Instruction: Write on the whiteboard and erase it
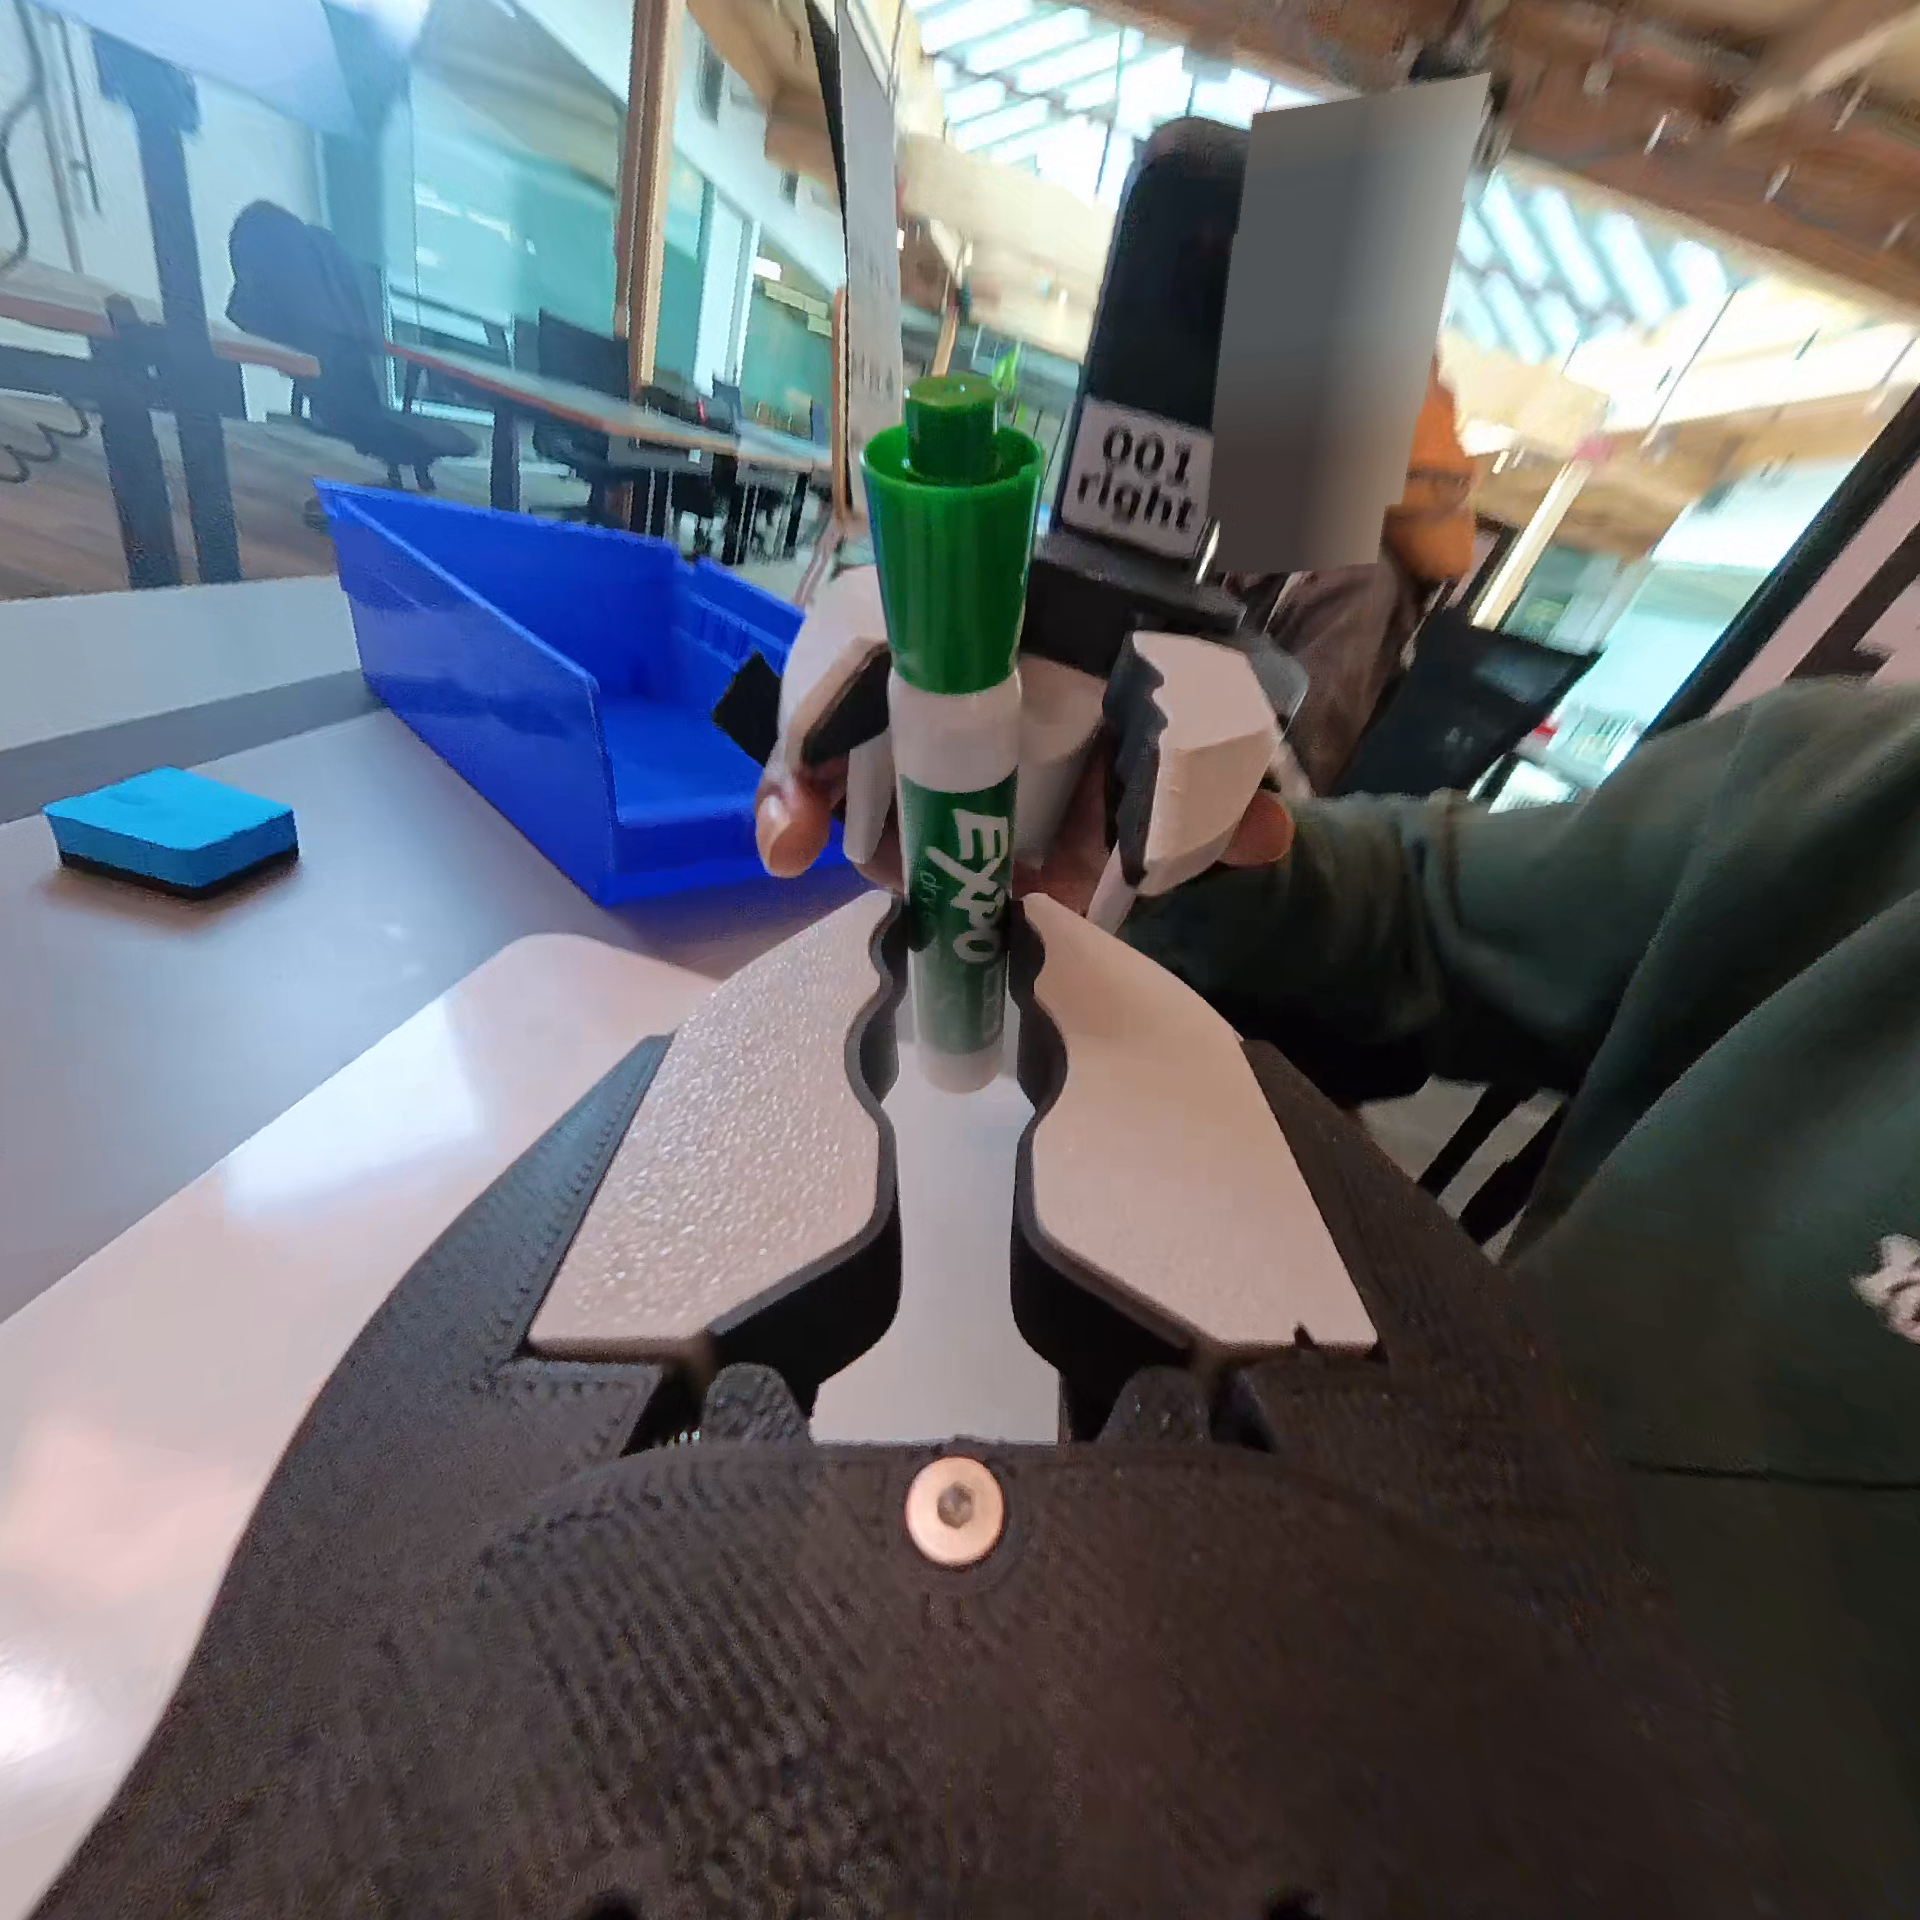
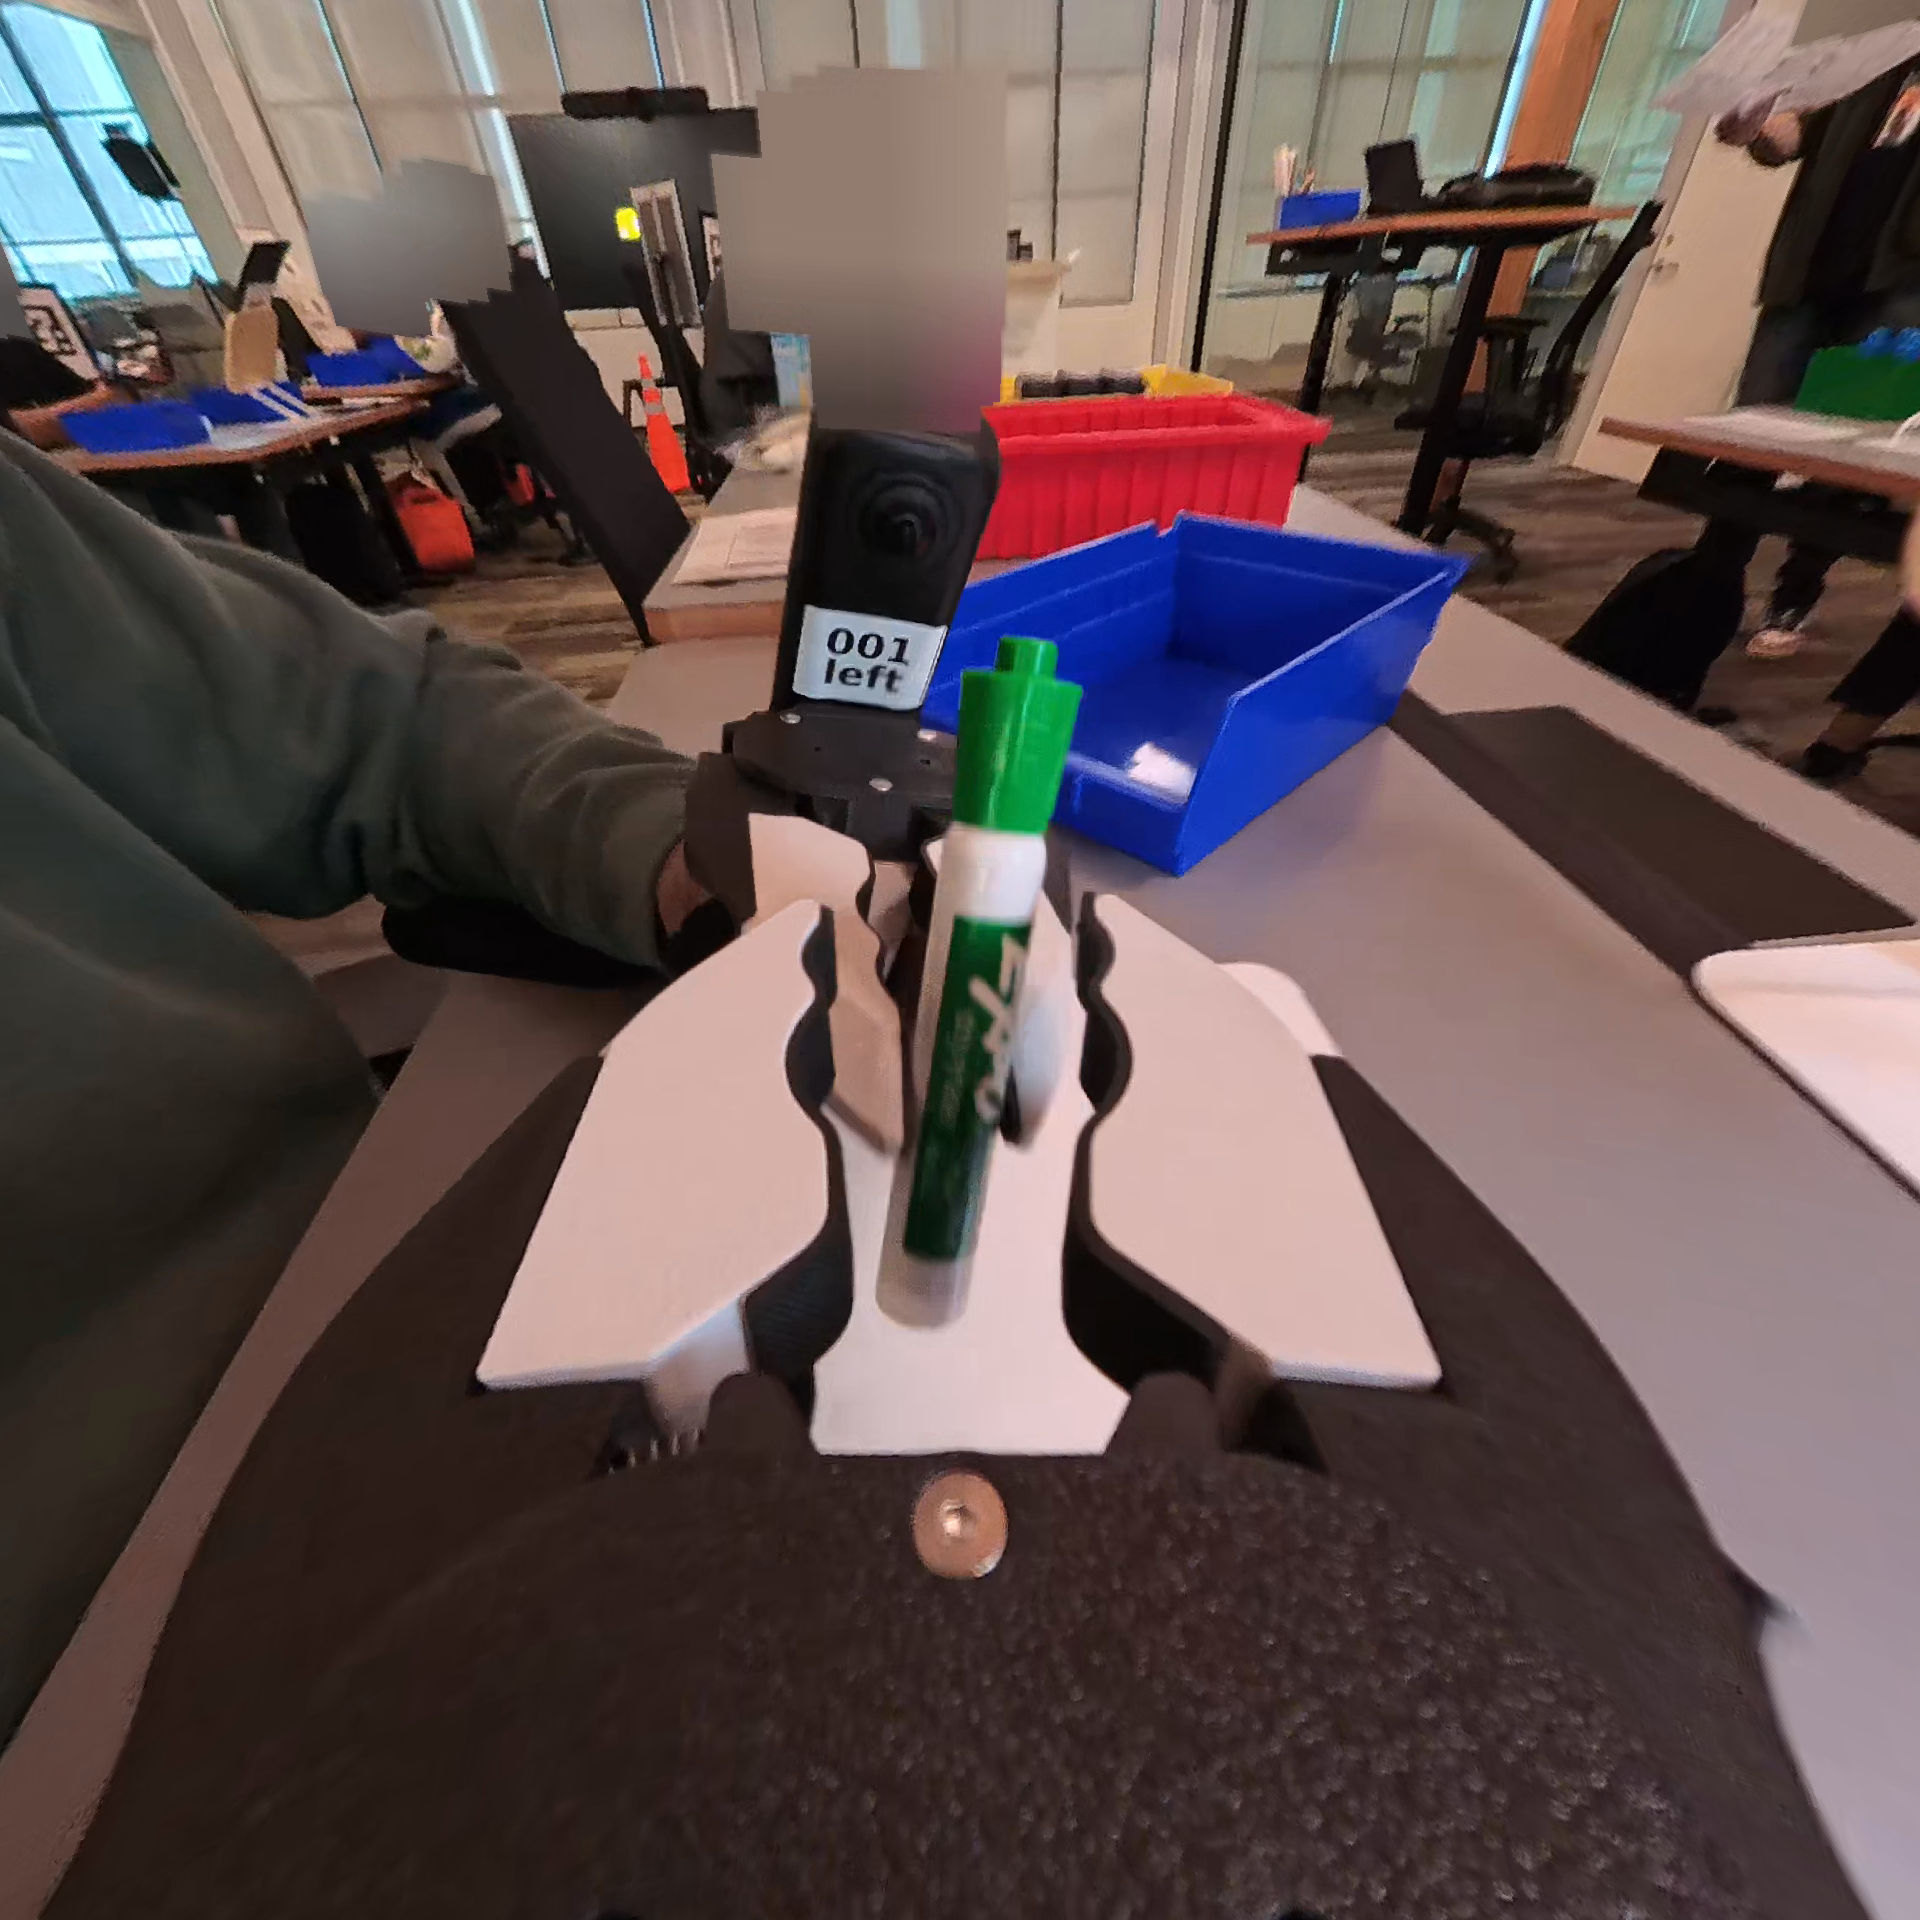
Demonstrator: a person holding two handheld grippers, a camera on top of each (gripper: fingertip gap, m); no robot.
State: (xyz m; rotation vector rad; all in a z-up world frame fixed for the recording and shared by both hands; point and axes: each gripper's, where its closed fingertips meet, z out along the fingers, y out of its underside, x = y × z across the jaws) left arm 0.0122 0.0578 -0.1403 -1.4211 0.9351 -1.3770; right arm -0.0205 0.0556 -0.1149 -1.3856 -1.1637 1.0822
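A green-capped whiteboard marker stands upright, cap up. My left gripper is shut on its lower barrel and holds it over the whiteboard. My right gripper faces it from behind, open, with a finger on each side of the barrel just under the cap. In the right wrist view the marker stands between my right gripper's spread fingers without touching them, and the left gripper clamps it from the far side. A blue eraser lies on the grey table at the left.
An open blue bin stands on the table behind the marker; it also shows in the right wrist view. A red bin sits farther back. A second white board lies at the right. A green sleeve reaches in. Both grippers' tips are close together, under 4 cm apart.
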